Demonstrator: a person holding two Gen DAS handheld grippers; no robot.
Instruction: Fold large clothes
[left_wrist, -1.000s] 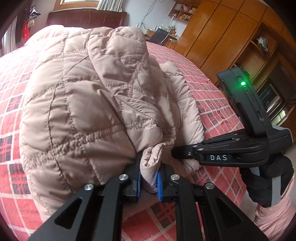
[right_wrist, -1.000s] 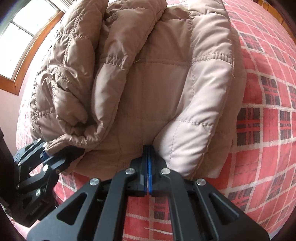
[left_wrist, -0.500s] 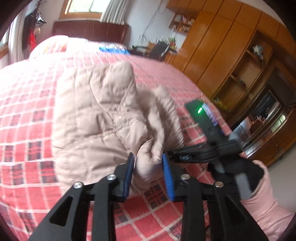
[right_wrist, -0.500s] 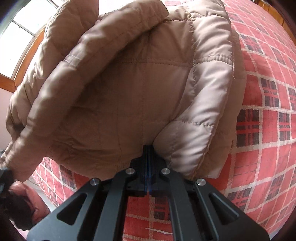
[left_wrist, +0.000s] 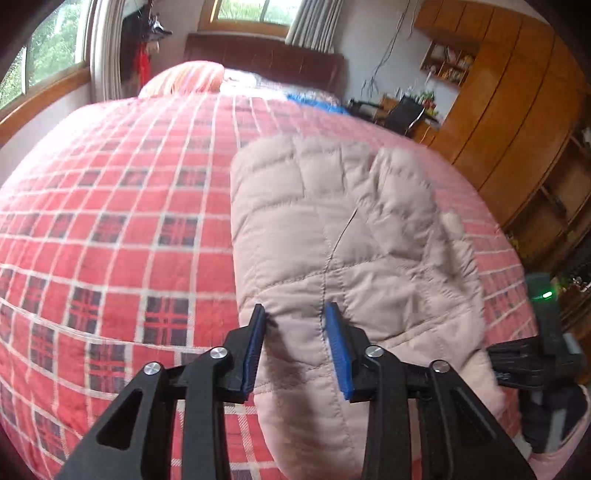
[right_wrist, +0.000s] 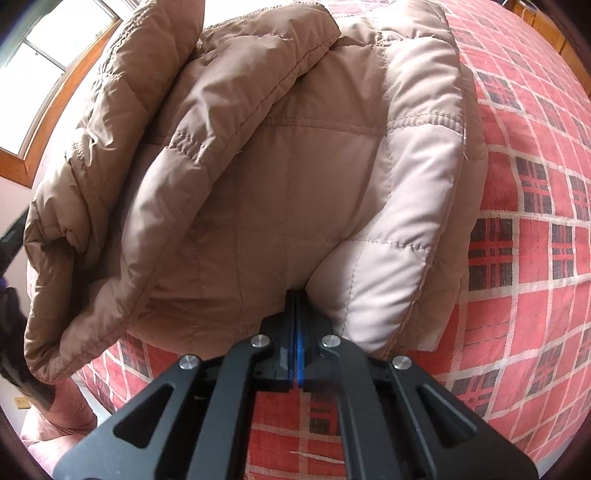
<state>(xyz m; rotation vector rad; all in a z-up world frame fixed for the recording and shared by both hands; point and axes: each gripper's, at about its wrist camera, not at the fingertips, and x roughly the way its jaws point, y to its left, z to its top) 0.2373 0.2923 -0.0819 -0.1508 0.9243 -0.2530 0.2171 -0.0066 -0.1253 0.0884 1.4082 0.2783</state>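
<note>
Home bedroom: bed with red plaid bedspread (left_wrist: 110, 229), dark headboard (left_wrist: 266, 62) at far end, window (left_wrist: 255, 9) above headboard, wooden wardrobe (left_wrist: 517, 110) right of bed.

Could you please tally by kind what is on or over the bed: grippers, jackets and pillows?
Grippers: 2, left gripper open, right gripper shut on the jacket
Jackets: 1, beige quilted jacket
Pillows: 1, striped pillow
Total: 4
</note>
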